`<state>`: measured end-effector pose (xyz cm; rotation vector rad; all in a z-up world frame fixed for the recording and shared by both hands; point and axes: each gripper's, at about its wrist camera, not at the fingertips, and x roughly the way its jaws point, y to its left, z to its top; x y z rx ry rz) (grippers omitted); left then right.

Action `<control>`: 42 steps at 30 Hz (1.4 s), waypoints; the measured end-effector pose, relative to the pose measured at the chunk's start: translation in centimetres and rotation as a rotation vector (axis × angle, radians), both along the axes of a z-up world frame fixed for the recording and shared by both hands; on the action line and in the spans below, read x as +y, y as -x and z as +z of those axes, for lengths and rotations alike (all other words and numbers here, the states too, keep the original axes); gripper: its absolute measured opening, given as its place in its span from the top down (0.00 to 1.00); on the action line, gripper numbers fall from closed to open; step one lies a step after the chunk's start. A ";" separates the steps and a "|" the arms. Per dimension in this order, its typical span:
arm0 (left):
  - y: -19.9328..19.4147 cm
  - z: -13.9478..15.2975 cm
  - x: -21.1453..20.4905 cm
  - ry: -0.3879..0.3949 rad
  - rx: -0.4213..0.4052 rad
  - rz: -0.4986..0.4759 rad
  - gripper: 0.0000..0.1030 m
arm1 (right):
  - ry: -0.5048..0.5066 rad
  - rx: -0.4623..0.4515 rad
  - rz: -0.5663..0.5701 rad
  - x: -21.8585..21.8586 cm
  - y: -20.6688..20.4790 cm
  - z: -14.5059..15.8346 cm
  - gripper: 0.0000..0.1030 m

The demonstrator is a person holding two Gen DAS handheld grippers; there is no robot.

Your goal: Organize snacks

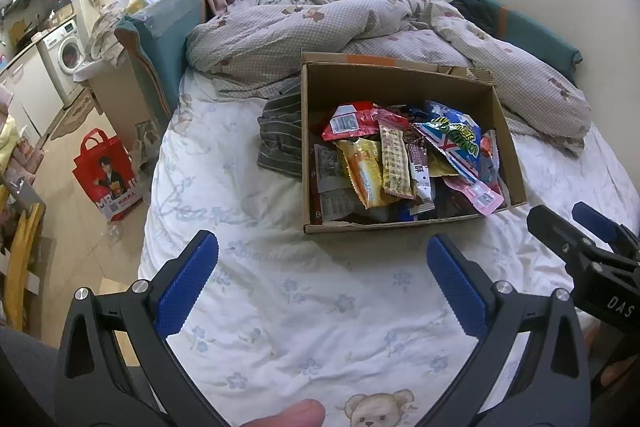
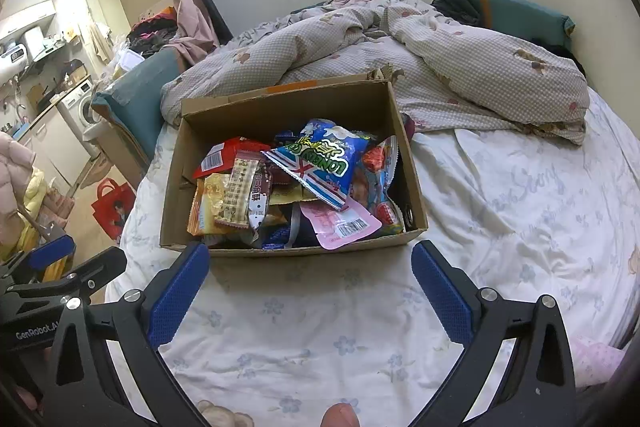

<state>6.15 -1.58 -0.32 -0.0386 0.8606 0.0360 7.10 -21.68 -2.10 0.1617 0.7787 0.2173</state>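
Here: snacks (image 2: 304, 183), assorted packets heaped in an open box (image 2: 412, 203) on the bed (image 2: 304, 331), a rumpled quilt (image 2: 460, 75) behind. Left claw (image 1: 322, 259) and right claw (image 2: 310, 269) both spread wide, empty, near the box's front edge.

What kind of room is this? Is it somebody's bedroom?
Most likely a small lived-in bedroom. A cardboard box of snacks sits on a bed with a flowered sheet and a rumpled quilt, and a washing machine stands just beyond it.
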 end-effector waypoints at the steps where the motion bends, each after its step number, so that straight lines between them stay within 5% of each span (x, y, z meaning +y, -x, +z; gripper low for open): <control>1: 0.0 0.0 0.0 0.002 0.002 0.001 0.00 | -0.001 0.000 0.001 0.0 0.0 0.0 0.00; 42: 0.3 0.0 0.2 0.011 0.006 0.000 0.00 | 0.009 -0.001 0.001 -0.1 0.0 -0.1 0.00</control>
